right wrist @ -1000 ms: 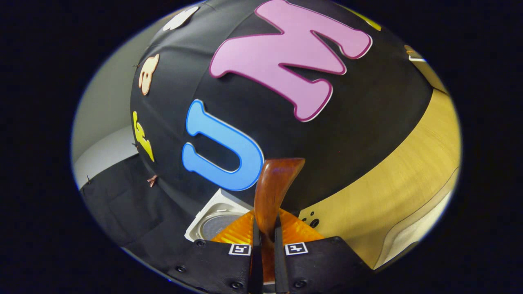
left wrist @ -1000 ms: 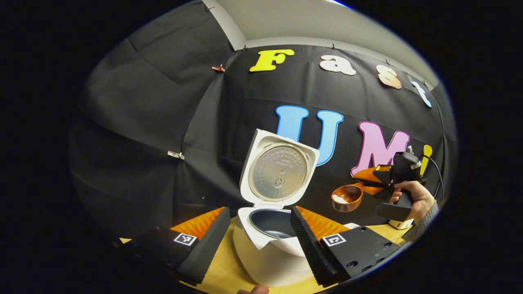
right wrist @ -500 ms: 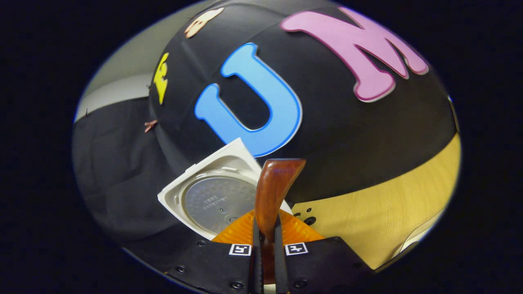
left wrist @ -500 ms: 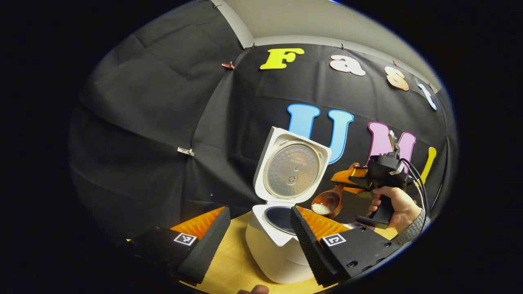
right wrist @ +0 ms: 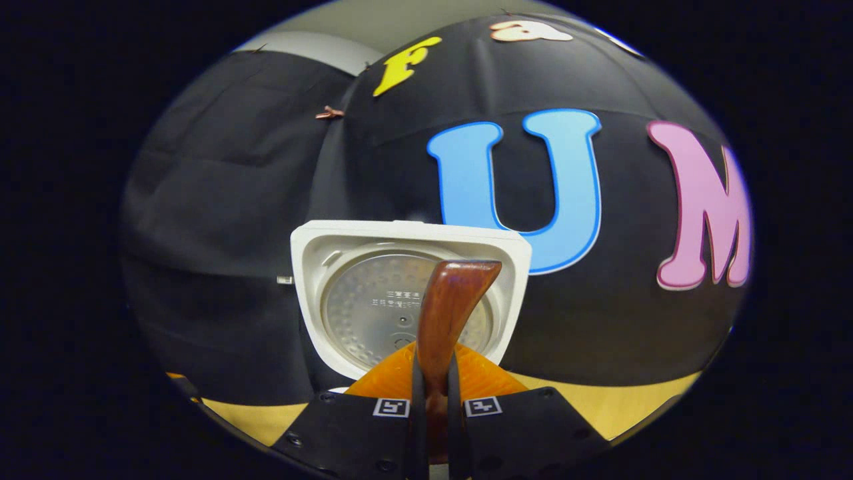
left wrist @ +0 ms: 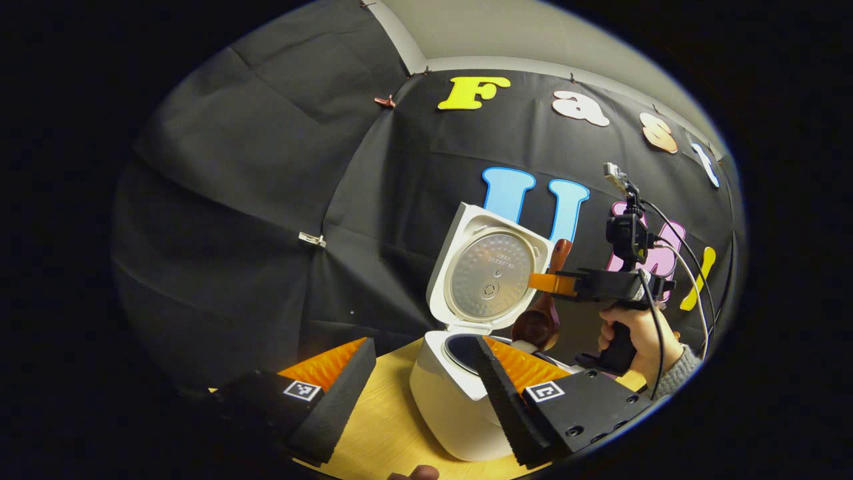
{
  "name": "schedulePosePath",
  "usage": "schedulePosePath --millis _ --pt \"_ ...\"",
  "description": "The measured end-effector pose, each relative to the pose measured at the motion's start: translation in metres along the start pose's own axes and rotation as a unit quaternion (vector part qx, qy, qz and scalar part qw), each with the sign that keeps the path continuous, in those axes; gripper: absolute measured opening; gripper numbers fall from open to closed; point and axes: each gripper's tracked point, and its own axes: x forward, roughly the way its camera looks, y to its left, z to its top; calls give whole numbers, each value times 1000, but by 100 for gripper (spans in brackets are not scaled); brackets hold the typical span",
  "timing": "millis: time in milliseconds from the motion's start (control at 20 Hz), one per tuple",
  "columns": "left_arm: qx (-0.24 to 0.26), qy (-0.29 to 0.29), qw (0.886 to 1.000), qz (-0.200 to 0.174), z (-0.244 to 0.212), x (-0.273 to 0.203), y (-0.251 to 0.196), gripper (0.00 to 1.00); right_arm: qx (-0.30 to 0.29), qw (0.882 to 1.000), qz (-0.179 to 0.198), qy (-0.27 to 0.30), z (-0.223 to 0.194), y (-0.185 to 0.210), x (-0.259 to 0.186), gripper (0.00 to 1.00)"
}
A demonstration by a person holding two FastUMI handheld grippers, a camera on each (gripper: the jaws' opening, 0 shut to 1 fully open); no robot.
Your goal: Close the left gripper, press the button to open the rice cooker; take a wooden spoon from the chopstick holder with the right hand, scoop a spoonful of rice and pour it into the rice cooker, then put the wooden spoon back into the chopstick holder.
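Right now the rice cooker (left wrist: pixel 453 393) sits on the wooden table (left wrist: pixel 380 433) with its lid (left wrist: pixel 490 273) swung fully up, the metal inner plate facing out and the dark inner pot (left wrist: pixel 460 348) exposed. In the left gripper view, the left gripper (left wrist: pixel 423 380) hovers just in front of the cooker with its 2 fingers spread wide and nothing between them. Off to the side, a hand (left wrist: pixel 643 340) holds the right gripper (left wrist: pixel 543 283) level above the pot. Its fingers are pinched tight on the handle of the wooden spoon (left wrist: pixel 541 313), which hangs bowl-down, tipped over the open pot, a bit of white rice (left wrist: pixel 525 347) at its lower edge. In the right gripper view, the right gripper (right wrist: pixel 433 393) shows the spoon handle (right wrist: pixel 448 313) clamped between both fingers, standing up in front of the lid (right wrist: pixel 406 293).
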Motion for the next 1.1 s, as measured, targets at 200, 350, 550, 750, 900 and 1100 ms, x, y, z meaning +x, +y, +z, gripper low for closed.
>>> schedulePosePath --millis 200,350,550,750,900,1100 --pt "-4 2 1000 2 -1 0 3 95 -104 994 -1 -18 7 23 -3 15" --pt "-7 1 1000 5 1 -1 7 95 -101 995 3 -17 10 26 -5 15" --pt "-12 -1 1000 7 1 -1 9 95 9 1000 4 18 -3 14 1 15" --pt "-11 2 1000 6 0 -1 8 95 170 984 32 42 -11 3 -1 16" --pt "-13 0 1000 4 0 0 3 95 291 954 42 50 -12 -13 -8 16" --pt "-6 -2 1000 0 -1 -1 0 95 388 920 38 38 -11 -53 -28 16"
